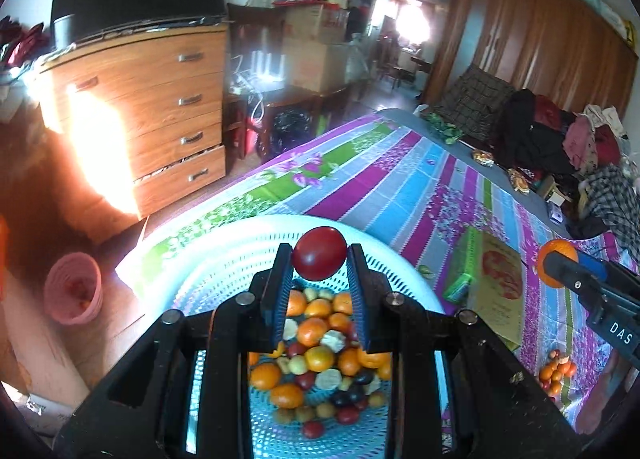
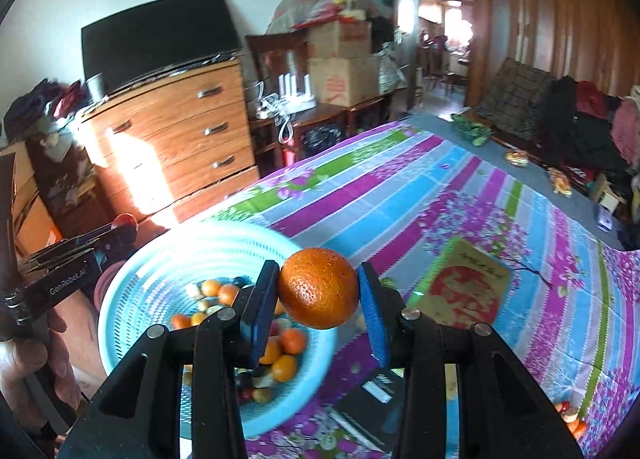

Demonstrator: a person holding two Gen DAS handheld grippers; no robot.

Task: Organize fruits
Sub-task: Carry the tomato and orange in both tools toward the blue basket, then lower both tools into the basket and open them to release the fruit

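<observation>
Holding one fruit in each hand-held gripper, I carry both above the bed. My left hand-held gripper point(image 1: 319, 259) is clenched on a small dark-red fruit point(image 1: 319, 253), pinched at the very tips of the blue pads, directly over the pale blue basket point(image 1: 224, 259). My right hand-held gripper point(image 2: 319, 295) grasps an orange point(image 2: 318, 293) across its widest part, just to the right of that basket's point(image 2: 132, 291) rim. The basket rests on the striped floral bedsheet point(image 2: 400, 199) and holds a mixed heap of oranges, red and dark fruits and pale yellow ones point(image 1: 320, 363). A smaller loose group of fruit point(image 1: 556, 373) lies on the sheet at the near right.

Doing this step well, in my judgement, means sorting by kind, so each fruit should go to a place of its own rather than back onto the mixed heap. The red fruit sits far out on the pads and could slip or roll free, so I should keep that hand level and lower it close to the surface before letting go. The orange is round and will roll on the soft sheet; setting it against its like should stop it.

Legible writing: "GenRobot.AI" on the left tool in the right wrist view, and "DAS" on the right tool in the left wrist view. A red-and-gold printed packet point(image 2: 468, 291) on the sheet carries characters too blurred to read.
</observation>
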